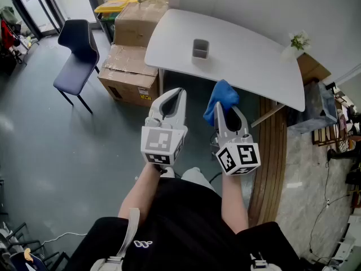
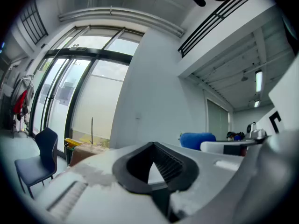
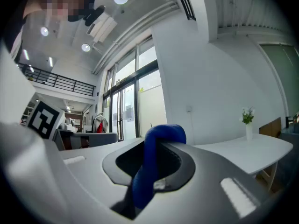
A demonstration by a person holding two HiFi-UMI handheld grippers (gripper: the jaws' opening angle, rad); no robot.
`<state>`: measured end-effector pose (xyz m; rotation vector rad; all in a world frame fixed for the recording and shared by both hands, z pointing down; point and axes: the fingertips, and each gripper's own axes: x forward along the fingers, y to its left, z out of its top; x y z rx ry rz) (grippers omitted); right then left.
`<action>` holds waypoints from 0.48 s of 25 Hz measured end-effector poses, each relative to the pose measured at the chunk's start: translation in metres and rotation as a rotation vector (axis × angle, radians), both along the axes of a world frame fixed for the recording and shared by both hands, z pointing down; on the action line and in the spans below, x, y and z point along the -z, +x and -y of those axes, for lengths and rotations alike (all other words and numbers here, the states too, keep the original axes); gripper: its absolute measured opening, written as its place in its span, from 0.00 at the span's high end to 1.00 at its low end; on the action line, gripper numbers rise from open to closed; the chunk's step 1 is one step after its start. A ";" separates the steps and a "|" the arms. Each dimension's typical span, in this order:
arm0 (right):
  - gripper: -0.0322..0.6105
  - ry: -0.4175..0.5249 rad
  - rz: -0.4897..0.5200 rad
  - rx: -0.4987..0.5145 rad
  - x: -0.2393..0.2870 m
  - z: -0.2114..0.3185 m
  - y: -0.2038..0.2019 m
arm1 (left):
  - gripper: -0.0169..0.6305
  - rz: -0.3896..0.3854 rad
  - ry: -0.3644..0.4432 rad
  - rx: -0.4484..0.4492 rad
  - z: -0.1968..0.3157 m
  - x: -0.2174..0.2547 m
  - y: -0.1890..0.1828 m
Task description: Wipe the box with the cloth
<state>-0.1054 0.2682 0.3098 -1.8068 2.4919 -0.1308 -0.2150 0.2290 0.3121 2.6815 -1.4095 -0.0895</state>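
Nearest the camera, the person's two forearms reached forward, one gripper in each hand, both held in the air short of the table. The left gripper (image 1: 171,94) had its jaws drawn together at the tips with nothing between them, as its own view (image 2: 152,146) confirmed. The right gripper (image 1: 227,109), just beside it at 3 o'clock, had its jaws clamped on a blue cloth (image 1: 221,96). In the right gripper view the cloth (image 3: 153,164) ran up between the pads and bunched over the tips of that gripper (image 3: 161,141). Beyond both grippers, at 12 o'clock, stood a white table (image 1: 254,58). A small grey box (image 1: 200,48) sat upright on the table, well apart from the cloth and both grippers. A white vase with a plant (image 1: 295,44) stood at the table's 2 o'clock edge. Stacked cardboard cartons (image 1: 130,72) lay on the floor at 10 o'clock, touching the table's near left side, and a dark blue chair (image 1: 79,52) stood farther out at 10 o'clock.
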 end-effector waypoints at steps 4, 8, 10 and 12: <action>0.87 -0.022 -0.003 -0.013 -0.006 0.002 -0.006 | 0.97 -0.002 -0.042 0.013 0.011 -0.014 -0.011; 0.86 -0.038 -0.009 -0.036 -0.009 0.002 0.009 | 0.97 -0.013 -0.060 -0.007 0.016 -0.024 -0.002; 0.86 -0.044 -0.010 -0.054 -0.010 0.002 0.017 | 0.97 -0.014 -0.060 -0.018 0.018 -0.024 0.003; 0.86 -0.044 -0.010 -0.061 -0.011 0.006 0.022 | 0.97 -0.014 -0.054 -0.024 0.023 -0.022 0.007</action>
